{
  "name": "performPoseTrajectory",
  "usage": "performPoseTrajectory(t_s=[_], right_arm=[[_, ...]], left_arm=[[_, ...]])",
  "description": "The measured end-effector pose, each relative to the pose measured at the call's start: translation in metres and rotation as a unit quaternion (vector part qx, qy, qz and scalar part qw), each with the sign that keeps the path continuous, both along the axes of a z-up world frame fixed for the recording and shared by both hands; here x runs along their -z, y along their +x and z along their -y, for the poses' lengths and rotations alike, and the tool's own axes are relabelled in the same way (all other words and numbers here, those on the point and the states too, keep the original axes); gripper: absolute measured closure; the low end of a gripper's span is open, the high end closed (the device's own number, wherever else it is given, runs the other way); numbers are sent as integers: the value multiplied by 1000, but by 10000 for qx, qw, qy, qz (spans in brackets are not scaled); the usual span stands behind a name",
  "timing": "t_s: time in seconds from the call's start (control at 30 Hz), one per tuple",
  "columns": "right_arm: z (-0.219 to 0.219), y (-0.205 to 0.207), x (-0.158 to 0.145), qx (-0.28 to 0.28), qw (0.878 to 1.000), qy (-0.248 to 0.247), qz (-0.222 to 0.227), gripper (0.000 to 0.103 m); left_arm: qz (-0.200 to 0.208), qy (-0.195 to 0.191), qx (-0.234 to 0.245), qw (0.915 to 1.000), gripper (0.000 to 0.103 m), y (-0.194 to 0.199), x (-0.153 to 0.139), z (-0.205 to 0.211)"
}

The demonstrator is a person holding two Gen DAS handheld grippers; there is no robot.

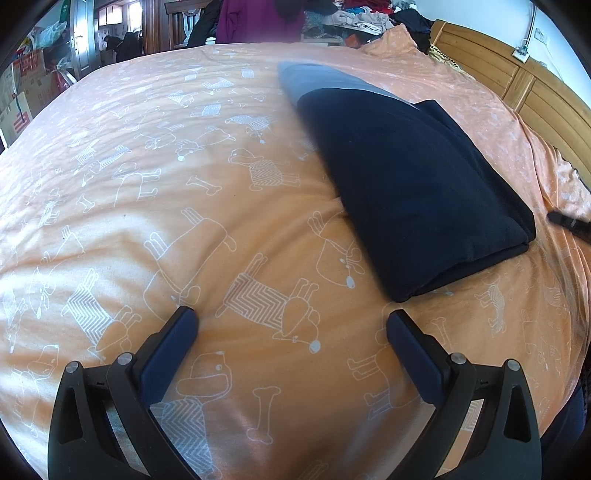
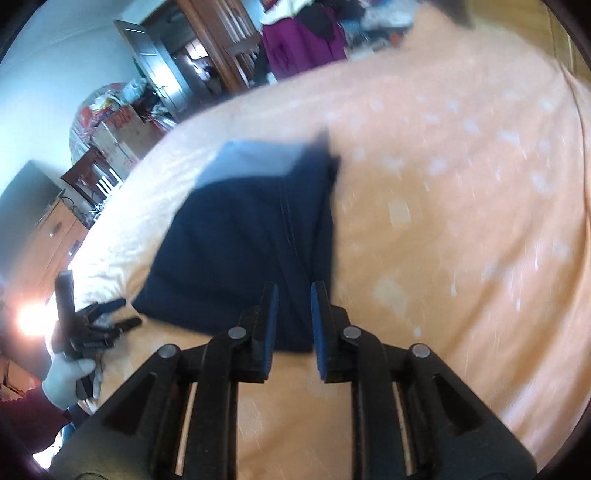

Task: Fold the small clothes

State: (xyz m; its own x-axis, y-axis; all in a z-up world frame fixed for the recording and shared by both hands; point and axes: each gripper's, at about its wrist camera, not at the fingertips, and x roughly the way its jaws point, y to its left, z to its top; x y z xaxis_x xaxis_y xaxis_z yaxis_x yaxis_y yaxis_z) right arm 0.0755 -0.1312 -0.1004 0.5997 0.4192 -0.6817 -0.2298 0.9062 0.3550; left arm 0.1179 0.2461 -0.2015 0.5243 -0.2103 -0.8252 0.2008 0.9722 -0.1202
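A dark navy garment lies folded into a thick rectangle on the orange duvet, a grey-blue layer showing at its far end. My left gripper is open wide just short of the fold's near corner, nothing between its fingers. In the blurred right wrist view the garment lies straight ahead. My right gripper hovers over its near edge, jaws a narrow gap apart and holding nothing. The left gripper shows at the left edge, held by a white-gloved hand.
A wooden headboard runs along the right side of the bed. Piled clothes and a purple garment sit beyond the far edge. Cardboard boxes stand at the left. Orange duvet spreads right of the garment.
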Motion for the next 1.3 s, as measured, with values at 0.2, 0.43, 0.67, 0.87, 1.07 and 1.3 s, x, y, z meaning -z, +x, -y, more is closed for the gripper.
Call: performPoseTrajectory(t_s=[0.2, 0.43, 0.67, 0.87, 1.07, 1.3], right_arm=[[-2, 34, 92, 54, 9945, -153, -1038, 103], [-3, 26, 76, 222, 9970, -293, -687, 103], [-42, 16, 55, -230, 9978, -562, -282, 98], [-47, 17, 60, -152, 9958, -733, -520, 78], [-78, -38, 27, -201, 9920, -1234, -148, 19], [-76, -59, 77, -198, 9759, -2090, -592, 7]], left_arm=[[-1, 39, 3, 10000, 0, 2, 1, 1], [-2, 37, 4, 10000, 0, 2, 1, 1], [-12, 148, -4, 9999, 0, 3, 2, 4], [-25, 181, -6, 9998, 0, 3, 3, 5], [-23, 216, -5, 9998, 0, 3, 3, 6], [-150, 468, -25, 9988, 0, 6, 4, 12]])
